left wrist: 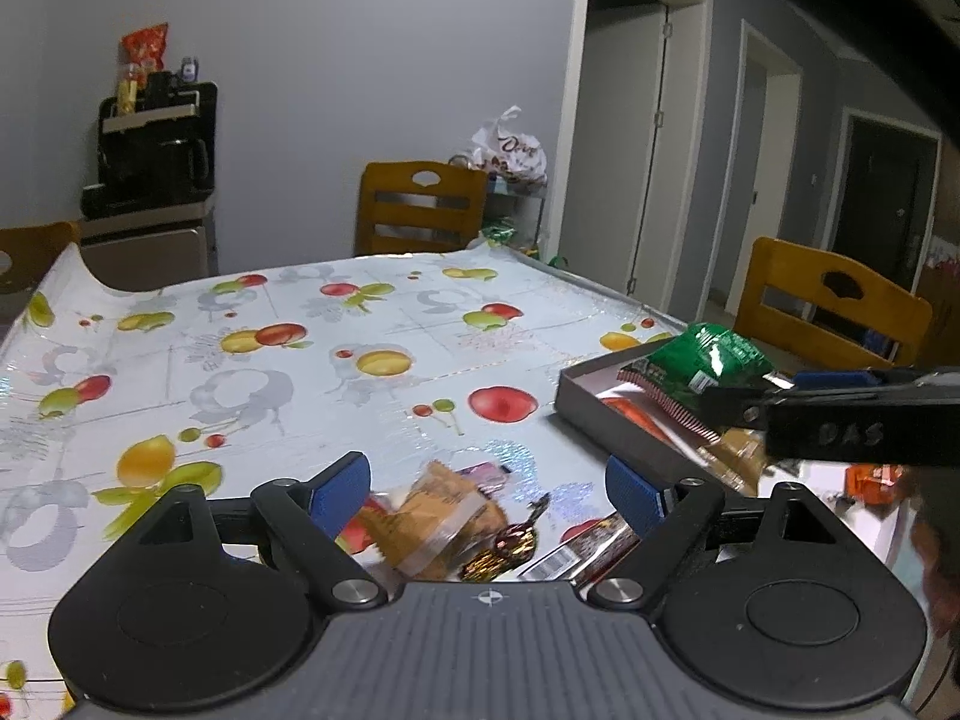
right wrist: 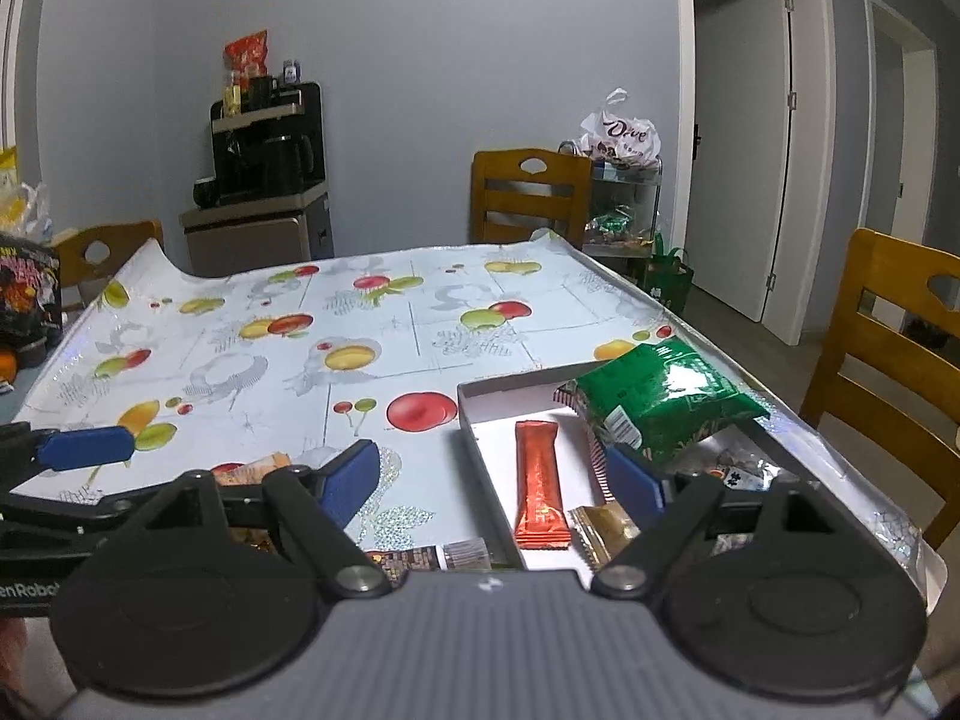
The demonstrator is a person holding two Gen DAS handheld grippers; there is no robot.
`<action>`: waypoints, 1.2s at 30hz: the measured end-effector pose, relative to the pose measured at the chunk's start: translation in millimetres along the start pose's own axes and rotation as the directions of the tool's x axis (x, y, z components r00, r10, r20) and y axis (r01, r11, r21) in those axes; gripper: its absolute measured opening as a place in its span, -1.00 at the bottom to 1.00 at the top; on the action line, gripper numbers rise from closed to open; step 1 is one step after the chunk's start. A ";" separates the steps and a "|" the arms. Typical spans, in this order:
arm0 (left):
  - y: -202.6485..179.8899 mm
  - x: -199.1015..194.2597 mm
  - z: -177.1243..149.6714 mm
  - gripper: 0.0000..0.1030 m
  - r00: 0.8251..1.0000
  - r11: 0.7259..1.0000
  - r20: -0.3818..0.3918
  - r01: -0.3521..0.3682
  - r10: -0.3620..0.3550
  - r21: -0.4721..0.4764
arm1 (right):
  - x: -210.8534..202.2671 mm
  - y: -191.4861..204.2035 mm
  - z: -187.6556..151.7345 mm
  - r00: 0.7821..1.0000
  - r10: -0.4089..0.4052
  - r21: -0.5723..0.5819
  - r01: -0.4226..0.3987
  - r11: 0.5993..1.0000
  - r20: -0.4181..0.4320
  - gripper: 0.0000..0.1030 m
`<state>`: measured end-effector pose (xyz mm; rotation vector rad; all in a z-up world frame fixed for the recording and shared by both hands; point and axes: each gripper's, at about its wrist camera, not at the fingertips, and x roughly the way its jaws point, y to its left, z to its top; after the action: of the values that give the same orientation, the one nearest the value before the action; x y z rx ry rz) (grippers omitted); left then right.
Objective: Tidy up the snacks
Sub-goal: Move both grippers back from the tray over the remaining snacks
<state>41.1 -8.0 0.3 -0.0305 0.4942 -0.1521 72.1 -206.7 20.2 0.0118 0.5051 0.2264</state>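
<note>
Snacks (left wrist: 444,525) loose under released left claw (left wrist: 489,489), released right claw (right wrist: 492,486) tilted down over box (right wrist: 480,420)

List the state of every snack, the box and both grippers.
left gripper: open, empty
right gripper: open, empty
box: open-topped, on the table
green bag: in the box, propped on its far rim
orange bar: lying flat in the box
loose snacks: on the table, outside the box
</note>
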 end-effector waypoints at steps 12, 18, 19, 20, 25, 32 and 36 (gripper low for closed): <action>14.9 -12.0 -14.2 0.70 0.997 0.998 -0.042 -0.066 0.066 0.005 | -13.2 -2.5 -36.9 0.983 0.178 -0.129 -0.182 0.975 -0.043 0.66; 21.8 -11.4 -20.6 0.70 0.994 0.997 -0.073 -0.080 0.081 0.015 | -9.8 12.0 -48.8 0.962 0.253 -0.249 -0.271 0.930 -0.103 0.66; 23.0 -11.4 -21.1 0.70 0.993 0.996 -0.079 -0.089 0.090 0.013 | -6.6 16.3 -49.2 0.953 0.273 -0.281 -0.299 0.912 -0.129 0.66; 23.9 -11.5 -21.4 0.70 0.992 0.996 -0.083 -0.093 0.094 0.012 | -3.0 21.9 -48.5 0.943 0.293 -0.323 -0.330 0.887 -0.158 0.66; 23.9 -14.3 -20.5 0.70 0.990 0.994 -0.089 -0.104 0.105 0.019 | 10.7 46.8 -42.1 0.916 0.331 -0.587 -0.399 0.705 -0.225 0.66; 20.4 -16.5 -18.5 0.70 0.990 0.996 -0.102 -0.094 0.094 0.011 | 62.6 44.6 -31.8 0.856 0.365 -0.589 -0.517 0.621 -0.367 0.66; 16.6 -17.4 -15.7 0.70 0.991 0.996 -0.098 -0.090 0.092 0.025 | 84.3 41.1 -28.8 0.841 0.363 -0.557 -0.538 0.632 -0.401 0.55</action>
<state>20.8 11.2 -6.5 0.0195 0.5923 -0.0693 121.2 -149.5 -42.6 -0.6002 0.6525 0.9205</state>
